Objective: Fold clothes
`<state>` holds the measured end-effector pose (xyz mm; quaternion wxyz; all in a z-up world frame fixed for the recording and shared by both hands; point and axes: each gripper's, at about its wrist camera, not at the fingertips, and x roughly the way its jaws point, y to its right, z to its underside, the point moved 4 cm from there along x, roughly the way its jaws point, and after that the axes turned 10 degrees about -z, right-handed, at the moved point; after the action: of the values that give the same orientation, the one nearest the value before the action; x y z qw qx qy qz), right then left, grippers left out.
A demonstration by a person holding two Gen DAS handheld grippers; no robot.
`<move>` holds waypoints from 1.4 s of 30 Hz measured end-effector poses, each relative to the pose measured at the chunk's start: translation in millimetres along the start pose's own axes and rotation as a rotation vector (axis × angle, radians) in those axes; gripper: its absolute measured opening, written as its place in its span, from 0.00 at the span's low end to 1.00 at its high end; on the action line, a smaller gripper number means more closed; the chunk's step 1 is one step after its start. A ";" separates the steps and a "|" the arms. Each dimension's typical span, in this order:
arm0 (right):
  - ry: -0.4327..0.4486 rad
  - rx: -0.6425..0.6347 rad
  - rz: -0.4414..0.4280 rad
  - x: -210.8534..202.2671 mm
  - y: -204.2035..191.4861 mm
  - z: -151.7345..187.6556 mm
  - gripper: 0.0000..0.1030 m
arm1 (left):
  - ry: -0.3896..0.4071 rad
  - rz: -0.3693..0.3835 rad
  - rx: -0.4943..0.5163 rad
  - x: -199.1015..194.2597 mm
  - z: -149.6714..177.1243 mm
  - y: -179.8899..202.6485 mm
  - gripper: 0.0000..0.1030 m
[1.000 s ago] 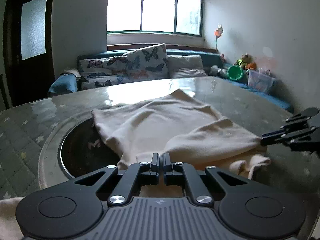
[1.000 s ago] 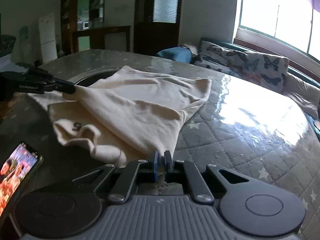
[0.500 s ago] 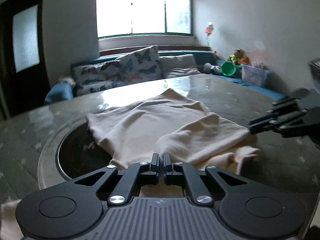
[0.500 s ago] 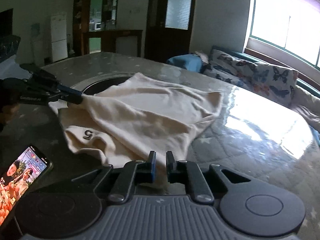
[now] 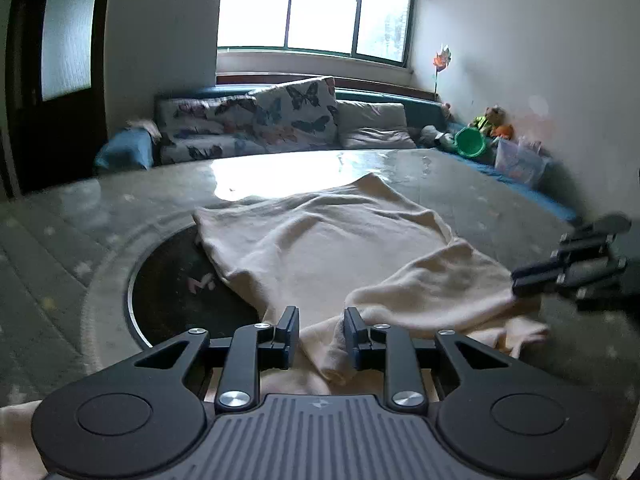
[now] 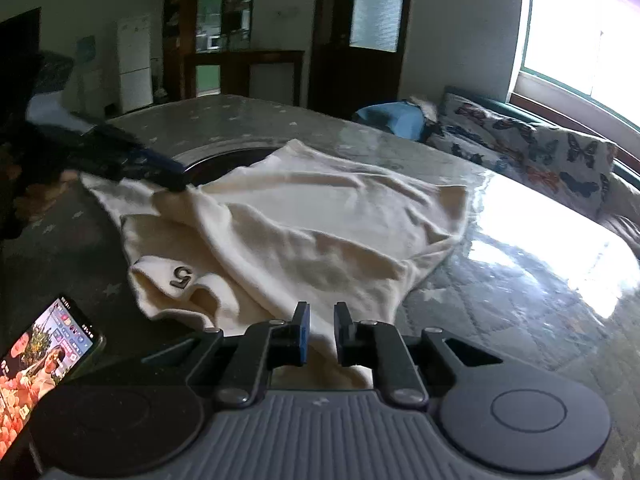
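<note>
A cream garment [image 5: 328, 248] lies crumpled on the round table, partly folded over itself; in the right wrist view [image 6: 304, 232] a dark "5" mark shows on its near fold. My left gripper [image 5: 322, 330] is open, its fingers either side of a cloth fold that lies loose between them. My right gripper [image 6: 321, 328] is open just above the garment's near edge. The right gripper also shows at the right of the left wrist view [image 5: 568, 268], beside the garment's corner. The left gripper shows blurred at the left of the right wrist view [image 6: 160, 172].
The table [image 5: 480, 184] has a quilted grey top and a dark round inset [image 5: 180, 296] partly under the garment. A phone [image 6: 44, 356] with a lit screen lies at the near left. A sofa with butterfly cushions [image 5: 280, 120] stands behind.
Both grippers have opened and let go of the garment. The cloth has dropped onto the table and lies flatter; the right gripper has pulled back from the corner it held.
</note>
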<state>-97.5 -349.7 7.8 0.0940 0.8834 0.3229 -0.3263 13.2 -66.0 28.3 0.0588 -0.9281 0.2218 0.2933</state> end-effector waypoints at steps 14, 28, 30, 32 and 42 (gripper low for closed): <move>-0.016 -0.043 -0.028 4.0 -3.0 -9.9 0.19 | -0.027 -0.007 0.170 19.0 -2.8 9.3 0.22; -0.054 -0.012 -0.045 19.7 3.3 1.7 0.20 | -0.012 -0.106 0.287 39.7 9.3 22.9 0.06; -0.060 -0.018 -0.045 18.0 2.3 2.5 0.21 | 0.022 -0.160 0.300 36.2 3.8 24.0 0.04; -0.065 -0.020 -0.045 16.3 2.1 3.6 0.21 | 0.050 -0.203 0.291 33.9 -2.5 20.7 0.04; -0.029 -0.014 -0.053 8.3 5.6 -13.6 0.21 | 0.056 -0.185 0.195 28.6 -13.3 2.7 0.26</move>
<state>-82.1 -344.6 12.8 0.0961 0.8690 0.3473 -0.3391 39.7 -82.3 22.9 0.1695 -0.9422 0.1641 0.2378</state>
